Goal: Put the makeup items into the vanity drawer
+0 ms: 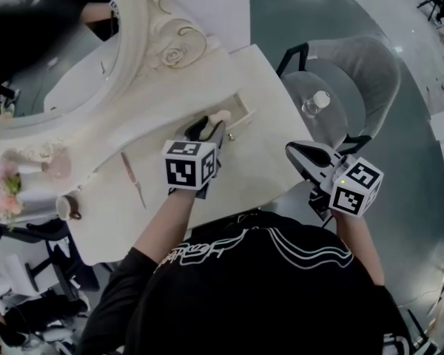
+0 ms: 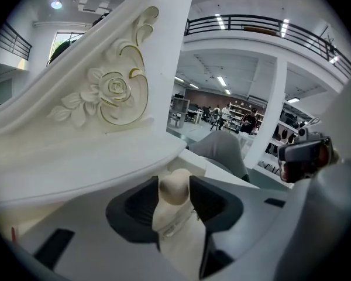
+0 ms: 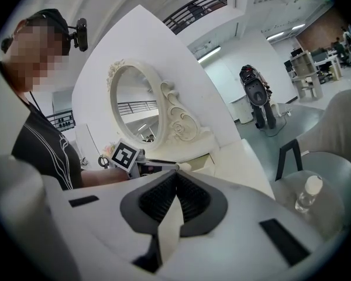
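We see the cream vanity table [image 1: 270,150] with its drawer [image 1: 243,112] pulled open in the front, and we place everything else from that drawer. The carved oval mirror [image 1: 159,39] stands behind the drawer and to its left. A grey chair [image 1: 366,69] sits well to the drawer's right, off the table, with a clear water bottle [image 1: 316,102] on its seat.

The left gripper [image 1: 209,126] is right at the drawer's near edge. Its jaws stand narrowly apart, with a cream makeup item [image 2: 174,189] between them. Its rounded head fills the gap and touches both pads. We cannot tell whether that head is already over the drawer's hollow.

The right gripper [image 1: 294,151] hangs well apart from the drawer, right of it and nearer the person, past the table's edge. Its jaws are pressed together with nothing between them.

Left of the drawer, on the tabletop, lie a slim stick-like tool [image 1: 133,180], then farther off a pink piece [image 1: 57,163] and a small cup [image 1: 65,207].
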`<state>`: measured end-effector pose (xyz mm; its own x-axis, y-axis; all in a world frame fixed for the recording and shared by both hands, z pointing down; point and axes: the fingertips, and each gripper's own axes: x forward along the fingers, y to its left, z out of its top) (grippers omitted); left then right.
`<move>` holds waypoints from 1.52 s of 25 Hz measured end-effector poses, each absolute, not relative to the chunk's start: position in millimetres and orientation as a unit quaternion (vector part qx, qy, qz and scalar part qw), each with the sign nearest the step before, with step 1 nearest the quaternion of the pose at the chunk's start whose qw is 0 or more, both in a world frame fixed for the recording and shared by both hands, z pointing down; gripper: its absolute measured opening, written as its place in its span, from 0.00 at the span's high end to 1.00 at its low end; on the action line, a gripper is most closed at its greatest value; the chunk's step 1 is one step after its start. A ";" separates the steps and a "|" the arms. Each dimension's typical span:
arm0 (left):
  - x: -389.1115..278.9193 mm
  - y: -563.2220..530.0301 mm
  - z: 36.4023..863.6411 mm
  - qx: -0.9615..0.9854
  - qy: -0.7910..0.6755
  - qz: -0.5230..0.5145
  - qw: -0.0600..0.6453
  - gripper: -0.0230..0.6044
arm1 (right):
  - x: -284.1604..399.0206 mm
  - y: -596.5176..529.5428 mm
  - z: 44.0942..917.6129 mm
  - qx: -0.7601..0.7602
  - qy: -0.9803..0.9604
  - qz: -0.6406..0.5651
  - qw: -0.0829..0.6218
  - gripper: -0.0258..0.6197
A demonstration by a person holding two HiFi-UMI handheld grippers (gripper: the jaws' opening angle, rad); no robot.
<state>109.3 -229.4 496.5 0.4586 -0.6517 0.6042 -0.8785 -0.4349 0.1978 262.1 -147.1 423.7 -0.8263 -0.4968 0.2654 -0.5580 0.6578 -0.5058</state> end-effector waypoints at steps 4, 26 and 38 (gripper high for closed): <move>109.7 -227.3 494.8 0.821 -0.465 0.217 0.251 0.62 | 258.5 -149.3 425.6 0.275 -0.913 0.297 0.054 0.92; -34.5 -167.9 500.0 0.762 -0.549 0.194 0.284 0.53 | 131.7 -141.7 422.0 0.177 -0.931 0.308 0.084 0.92; -174.0 -144.1 540.3 0.664 -0.647 0.202 0.314 0.54 | 59.2 -132.0 421.4 0.146 -0.930 0.316 0.116 0.92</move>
<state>-174.0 -144.1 540.3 0.0800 -0.7330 0.6755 -0.9871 0.0361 0.1561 59.2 -132.0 421.4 -0.9308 -0.1977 0.3073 -0.3440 0.7581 -0.5540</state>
